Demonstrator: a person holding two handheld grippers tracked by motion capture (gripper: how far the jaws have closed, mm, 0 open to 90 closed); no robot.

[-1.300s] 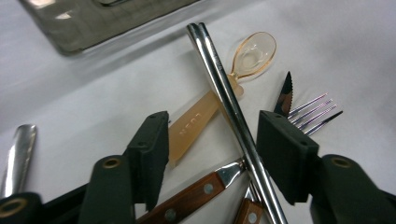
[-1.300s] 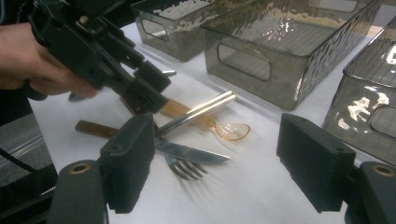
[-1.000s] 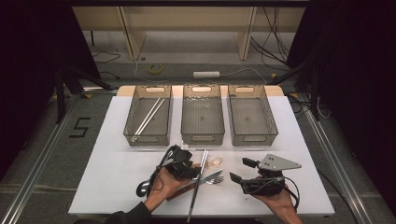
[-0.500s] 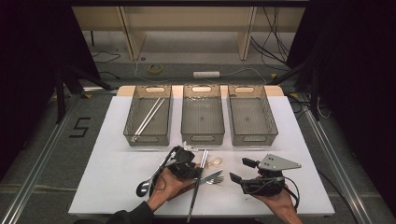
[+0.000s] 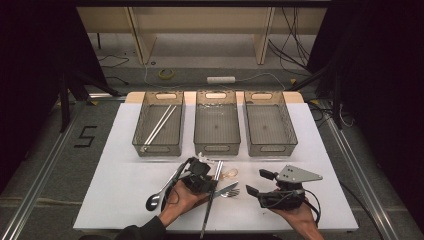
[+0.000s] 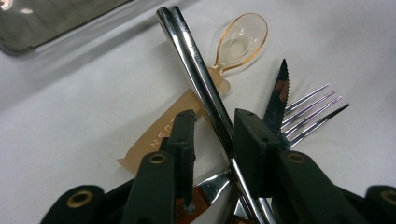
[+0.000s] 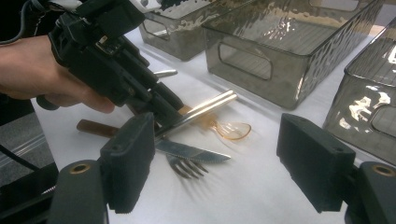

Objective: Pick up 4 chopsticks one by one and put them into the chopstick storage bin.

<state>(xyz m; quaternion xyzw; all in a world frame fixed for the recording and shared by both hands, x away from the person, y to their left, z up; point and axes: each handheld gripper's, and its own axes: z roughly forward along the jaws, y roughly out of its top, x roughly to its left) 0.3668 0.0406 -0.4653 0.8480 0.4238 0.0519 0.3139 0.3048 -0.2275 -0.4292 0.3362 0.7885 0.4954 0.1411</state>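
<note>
Silver chopsticks (image 6: 196, 70), amber translucent spoon (image 6: 240, 39), smoky grey bins (image 5: 216, 125), white table (image 5: 115, 185)

Glossy metal chopsticks (image 6: 201, 88), translucent amber plastic spoon (image 6: 240, 41), wood-handled knife (image 6: 276, 100)

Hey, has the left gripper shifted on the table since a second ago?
No. The left gripper sits at the same spot below the middle bin, though its fingers have just been closing around the metal chopsticks.
</note>
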